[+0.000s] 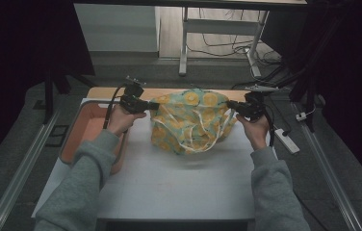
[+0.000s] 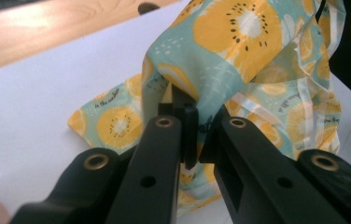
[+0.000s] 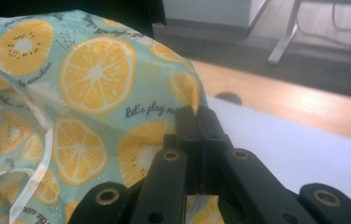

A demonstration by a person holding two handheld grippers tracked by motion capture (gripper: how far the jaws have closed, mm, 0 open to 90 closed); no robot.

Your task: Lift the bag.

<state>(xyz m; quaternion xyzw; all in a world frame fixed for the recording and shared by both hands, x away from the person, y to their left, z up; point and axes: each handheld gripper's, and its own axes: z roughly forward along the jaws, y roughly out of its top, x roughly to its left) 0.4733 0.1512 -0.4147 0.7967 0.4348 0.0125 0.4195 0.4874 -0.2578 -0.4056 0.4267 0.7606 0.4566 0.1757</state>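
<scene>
I see one teal cloth point(image 1: 188, 122) printed with orange slices, white ribbons trailing; my left tongs point(image 1: 151, 105) and right tongs point(image 1: 230, 104) each pinch an edge.

High view: fixed above the person's side of the counter point(image 1: 169, 187), facing forward and down, distant enough to frame the whole top. Left gripper view: rides the left tongs point(image 2: 190, 128), close behind the jaws. Right gripper view: rides the right tongs point(image 3: 197, 135), equally close. All three share the fruit-print cloth point(image 1: 188, 120).
</scene>
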